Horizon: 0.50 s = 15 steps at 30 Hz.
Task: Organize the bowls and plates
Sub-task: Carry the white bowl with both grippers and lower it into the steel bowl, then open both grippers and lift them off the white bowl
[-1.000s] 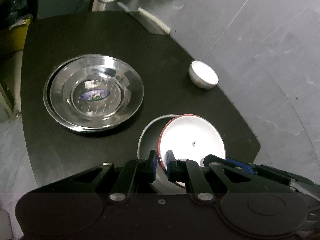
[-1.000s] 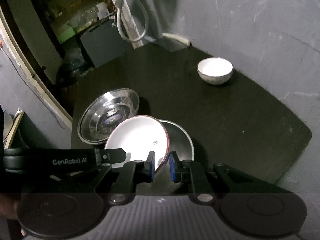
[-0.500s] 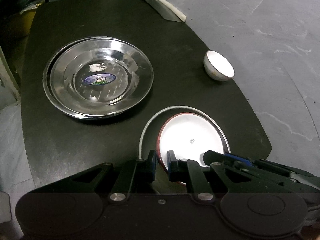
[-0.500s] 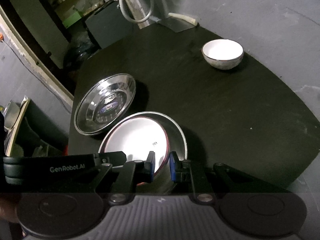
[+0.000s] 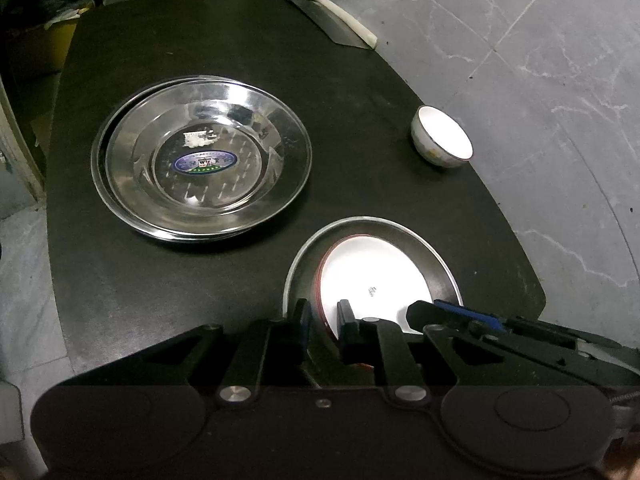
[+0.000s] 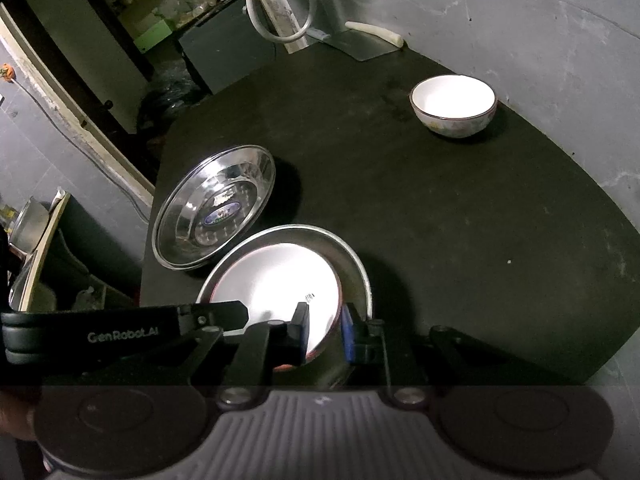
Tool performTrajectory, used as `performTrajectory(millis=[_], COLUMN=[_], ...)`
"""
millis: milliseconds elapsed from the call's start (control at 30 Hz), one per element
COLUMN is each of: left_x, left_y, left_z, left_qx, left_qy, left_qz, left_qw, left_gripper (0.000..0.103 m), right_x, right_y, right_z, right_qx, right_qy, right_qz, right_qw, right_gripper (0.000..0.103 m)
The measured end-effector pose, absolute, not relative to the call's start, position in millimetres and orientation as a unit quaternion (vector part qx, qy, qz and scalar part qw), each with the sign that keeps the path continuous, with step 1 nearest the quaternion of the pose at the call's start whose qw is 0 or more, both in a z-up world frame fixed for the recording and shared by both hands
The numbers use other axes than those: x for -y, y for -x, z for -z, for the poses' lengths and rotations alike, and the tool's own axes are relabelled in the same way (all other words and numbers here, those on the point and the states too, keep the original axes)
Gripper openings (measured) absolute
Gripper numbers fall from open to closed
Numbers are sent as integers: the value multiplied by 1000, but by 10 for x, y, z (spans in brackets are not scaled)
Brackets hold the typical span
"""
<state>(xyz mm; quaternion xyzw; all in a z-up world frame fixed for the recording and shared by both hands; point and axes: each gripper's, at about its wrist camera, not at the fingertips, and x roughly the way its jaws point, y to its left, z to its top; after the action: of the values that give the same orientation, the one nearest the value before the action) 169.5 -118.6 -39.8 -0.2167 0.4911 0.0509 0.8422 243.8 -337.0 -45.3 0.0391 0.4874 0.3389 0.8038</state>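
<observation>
Right wrist | left tongs (image 6: 240, 314) read "GenRobot.AI" | both tongs clamp white plate (image 6: 280, 280)

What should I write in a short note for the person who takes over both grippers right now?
Left gripper: shut on the rim of the red-rimmed white plate.
Right gripper: shut on the same plate's rim, opposite side.
The plate sits inside the metal dish at the near edge of the black table.
Done: steel plates are stacked at the left.
Left: release the white plate; the small white bowl stands alone on the far right, not yet sorted.
</observation>
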Motion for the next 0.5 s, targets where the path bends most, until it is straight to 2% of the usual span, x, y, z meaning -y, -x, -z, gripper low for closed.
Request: performTrajectory(millis=[167,500], left_x=[1190,1205], left_y=[-1685,-1684], left_z=[396,335], left_qx=[-490,-480], left_qy=[211,204], left_qz=[-43,-38], left_qw=[845,853], left_gripper=[17,29], right_x=[3377,3428], right_y=[-2431,-2421], right_z=[438,363], right_qx=[-485,-463], right_qy=[-40,-40], right_qz=[-341,-344], right_qw=[805,816], right_gripper=[21,25])
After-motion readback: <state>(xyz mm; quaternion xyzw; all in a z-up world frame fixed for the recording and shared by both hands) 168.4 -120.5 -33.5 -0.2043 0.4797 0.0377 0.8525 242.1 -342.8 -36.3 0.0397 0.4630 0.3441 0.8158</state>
